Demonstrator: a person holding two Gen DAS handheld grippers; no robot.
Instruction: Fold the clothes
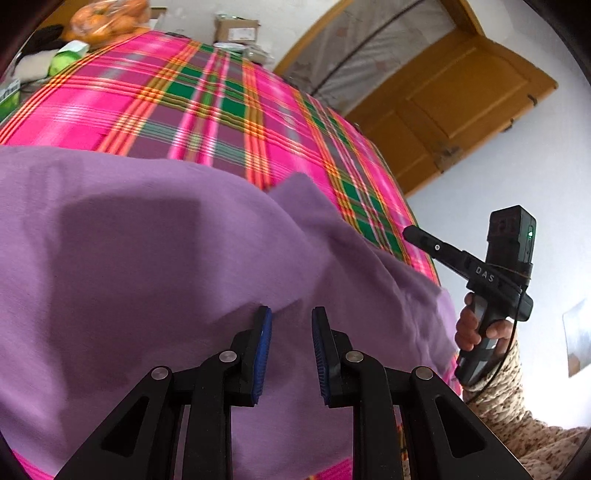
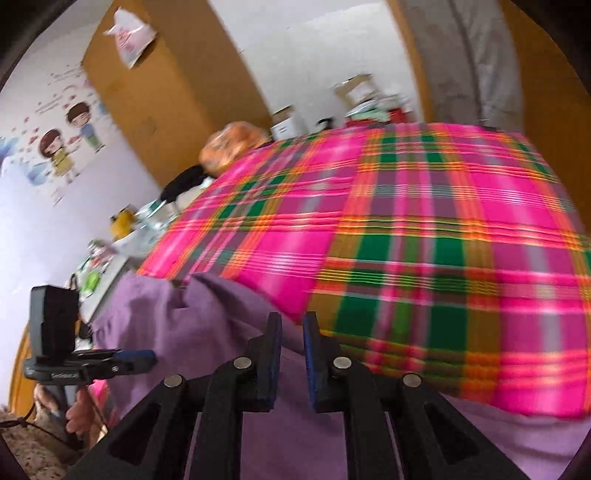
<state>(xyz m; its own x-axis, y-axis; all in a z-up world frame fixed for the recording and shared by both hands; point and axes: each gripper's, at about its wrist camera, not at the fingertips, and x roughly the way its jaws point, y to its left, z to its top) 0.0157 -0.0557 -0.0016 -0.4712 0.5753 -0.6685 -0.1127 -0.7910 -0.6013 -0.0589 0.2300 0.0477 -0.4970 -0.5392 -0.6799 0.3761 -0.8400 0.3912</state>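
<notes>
Purple cloth, a soft lilac knit garment [image 1: 147, 266], lies spread over the near part of the tabletop, which is covered by a pink, green and orange plaid cloth [image 1: 207, 110]. From your left wrist view the garment fills the lower half of the frame, with one corner flap [image 1: 295, 188] raised toward the plaid beyond it.

Your left gripper [image 1: 291, 354] hangs just over the purple fabric with its blue-padded fingers [image 1: 263, 354] parted and nothing between them; whether the tips touch the cloth cannot be told. To its right, off the tabletop edge, your right hand [image 1: 476, 332] in a speckled knit sleeve [image 1: 517, 406] holds the handle of the other black gripper, whose narrow black fingers point back toward the garment.

In the right wrist view, which is blurred, your right gripper [image 2: 292, 363] sits above the garment's edge where purple meets plaid, its fingers [image 2: 271, 365] standing slightly apart and empty. At the left of that frame the garment bunches into folds [image 2: 155, 317] beside your left gripper's camera block and your left hand [image 2: 75, 413].

At the far side of the tabletop sit a clear bag of orange fruit [image 1: 107, 20], a brown cardboard box [image 1: 238, 27] and a green carton [image 1: 68, 55]. A brown wooden door [image 1: 458, 103] stands against the white wall, and cartoon wall stickers [image 2: 66, 144] show in the right view.
</notes>
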